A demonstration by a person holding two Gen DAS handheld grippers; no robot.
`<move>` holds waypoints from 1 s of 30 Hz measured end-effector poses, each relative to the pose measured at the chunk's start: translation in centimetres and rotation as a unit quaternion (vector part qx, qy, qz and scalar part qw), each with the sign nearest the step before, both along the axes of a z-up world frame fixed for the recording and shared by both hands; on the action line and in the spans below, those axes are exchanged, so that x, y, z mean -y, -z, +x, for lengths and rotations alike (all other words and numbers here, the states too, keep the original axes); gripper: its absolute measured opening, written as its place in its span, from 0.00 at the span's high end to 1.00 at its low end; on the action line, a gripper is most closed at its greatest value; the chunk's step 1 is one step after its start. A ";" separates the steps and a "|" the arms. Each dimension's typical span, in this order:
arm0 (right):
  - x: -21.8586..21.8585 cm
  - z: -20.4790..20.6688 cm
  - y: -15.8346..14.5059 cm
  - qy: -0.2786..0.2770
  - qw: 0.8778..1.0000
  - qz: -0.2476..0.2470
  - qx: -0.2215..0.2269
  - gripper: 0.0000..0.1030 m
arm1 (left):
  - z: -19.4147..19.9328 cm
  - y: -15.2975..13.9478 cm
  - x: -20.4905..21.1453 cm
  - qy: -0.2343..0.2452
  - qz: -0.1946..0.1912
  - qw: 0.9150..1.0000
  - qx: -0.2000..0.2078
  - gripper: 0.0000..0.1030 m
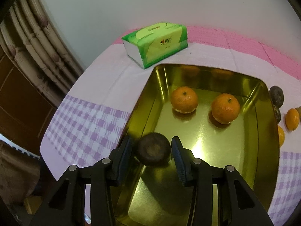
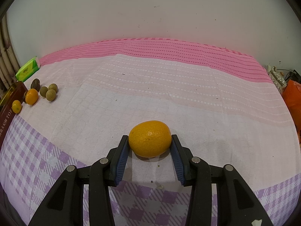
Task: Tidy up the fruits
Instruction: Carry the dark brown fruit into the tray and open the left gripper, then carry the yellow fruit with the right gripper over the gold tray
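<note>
My left gripper point(image 1: 152, 138) is shut on a dark brown round fruit point(image 1: 153, 151) and holds it over the near left corner of the gold tray point(image 1: 197, 133). Two oranges point(image 1: 184, 99) point(image 1: 225, 108) sit on the tray's floor toward its far side. In the right wrist view my right gripper point(image 2: 149, 136) is shut on a yellow-orange mandarin point(image 2: 150, 141) just above the cloth. Loose fruit lies by the tray's right wall: two oranges point(image 2: 32, 96) point(image 2: 16, 106), a dark fruit point(image 2: 35, 84) and three greenish-brown round ones point(image 2: 50, 94).
A green tissue pack point(image 1: 156, 44) lies behind the tray's far left corner. The pink and lilac checked cloth point(image 2: 150, 86) covers the table up to the wall. Curtains point(image 1: 33, 47) hang past the table's left edge. An orange bag point(image 2: 293, 98) sits at the far right.
</note>
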State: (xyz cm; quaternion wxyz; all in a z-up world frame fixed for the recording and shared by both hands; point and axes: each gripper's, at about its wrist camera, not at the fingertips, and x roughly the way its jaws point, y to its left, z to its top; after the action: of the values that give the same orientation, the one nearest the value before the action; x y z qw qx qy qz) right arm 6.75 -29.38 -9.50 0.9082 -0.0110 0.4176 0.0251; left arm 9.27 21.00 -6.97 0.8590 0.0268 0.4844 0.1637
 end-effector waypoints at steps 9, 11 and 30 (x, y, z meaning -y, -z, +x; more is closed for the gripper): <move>0.1 0.1 0.0 0.000 1.000 -0.001 0.000 0.60 | -2.8 -4.9 -0.1 -0.016 -0.058 0.997 0.048 0.42; 0.2 0.1 0.0 0.000 1.000 -0.002 0.000 0.60 | -3.5 -6.0 -0.2 -0.036 -0.056 0.996 0.052 0.40; 0.1 -2.7 -1.9 0.011 0.997 0.075 0.002 0.62 | -12.6 -7.4 3.7 -0.015 -0.034 0.998 0.058 0.34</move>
State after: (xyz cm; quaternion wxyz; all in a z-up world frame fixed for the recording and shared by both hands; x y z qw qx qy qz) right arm 4.10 -29.46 -7.61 0.9077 0.0617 0.4123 0.0468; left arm -3.31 17.27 0.43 0.8836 -0.0191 0.4391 0.1617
